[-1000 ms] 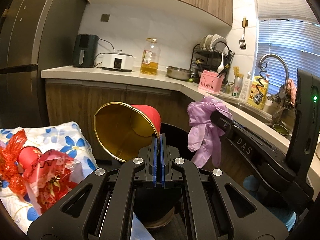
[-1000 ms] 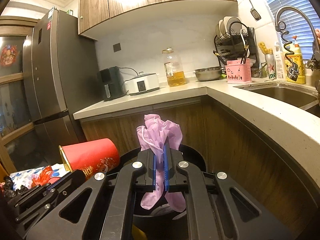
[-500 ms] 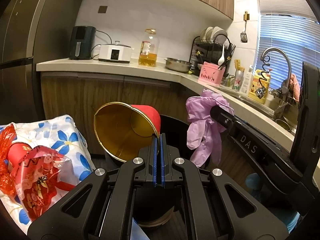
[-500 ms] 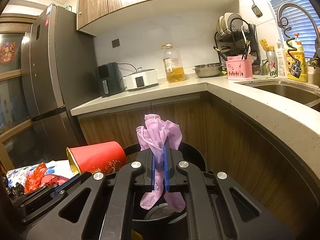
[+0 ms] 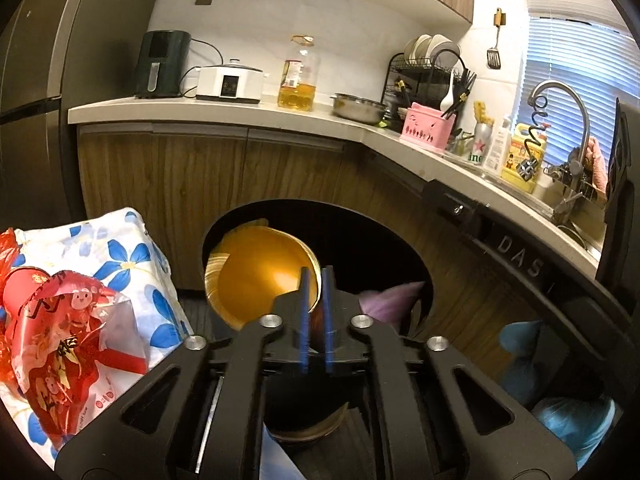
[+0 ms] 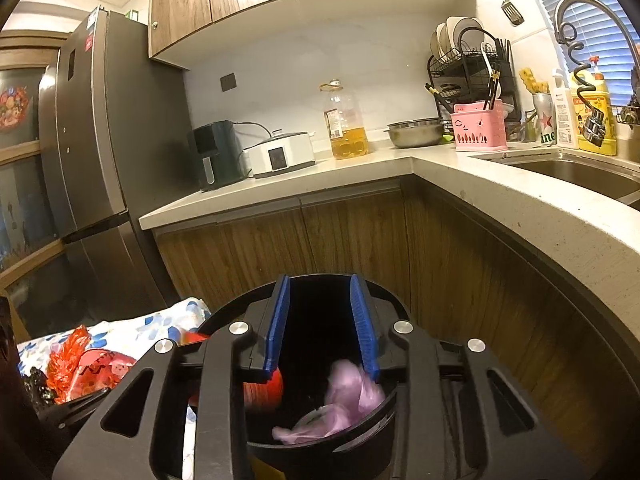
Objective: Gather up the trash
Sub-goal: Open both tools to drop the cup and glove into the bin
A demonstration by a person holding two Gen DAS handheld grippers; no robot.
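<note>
A black round trash bin (image 5: pixel 408 240) stands on the floor below both grippers. A red can with a gold inside (image 5: pixel 260 276) is blurred, tipping into the bin's mouth just beyond my left gripper (image 5: pixel 316 276), whose fingers stand slightly apart with nothing clamped. A purple glove (image 6: pixel 352 396) lies blurred inside the bin (image 6: pixel 384 420); it also shows in the left wrist view (image 5: pixel 392 300). My right gripper (image 6: pixel 320 320) is wide open and empty above the bin. The red can (image 6: pixel 268 392) shows at the bin's left side.
A floral cloth (image 5: pixel 128 256) with red wrappers (image 5: pixel 60 336) lies to the left. Wooden cabinets (image 6: pixel 280 248) and an L-shaped counter (image 6: pixel 520 204) with appliances, an oil bottle, a dish rack and a sink stand behind. A fridge (image 6: pixel 100 160) stands at left. Blue bags (image 5: pixel 568 420) lie at right.
My right gripper opened and the purple glove dropped into the bin. My left gripper opened slightly and the red can fell from it toward the bin.
</note>
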